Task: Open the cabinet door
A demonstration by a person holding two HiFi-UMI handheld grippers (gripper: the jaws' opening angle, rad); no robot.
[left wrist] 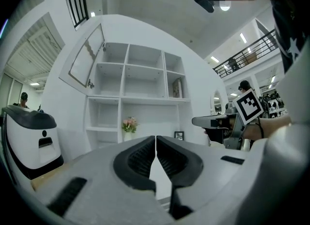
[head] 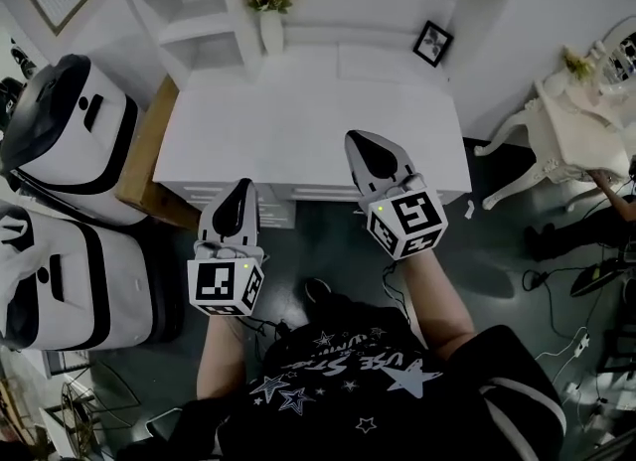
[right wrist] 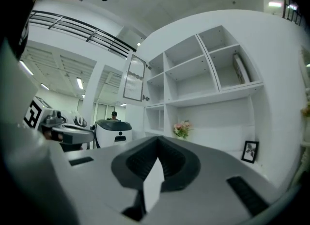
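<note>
Glass-paned, white-framed cabinet door (right wrist: 133, 77) sits at the top left of the tall white shelving unit (left wrist: 145, 81), high above both grippers, and seems to stand slightly ajar already. It should swing lightly on its hinges, stiff but breakable, so the small knob (right wrist: 144, 98) at its lower corner looks the safest hold. Left gripper (head: 241, 191) and right gripper (head: 364, 143) are both pressed together, empty, over the white desk (head: 298, 111)

Two claws (left claw (head: 241, 187), right claw (head: 356, 138)), one flower vase (head: 271, 24), one framed photo (head: 433, 42), two white machines (head: 70, 136).
</note>
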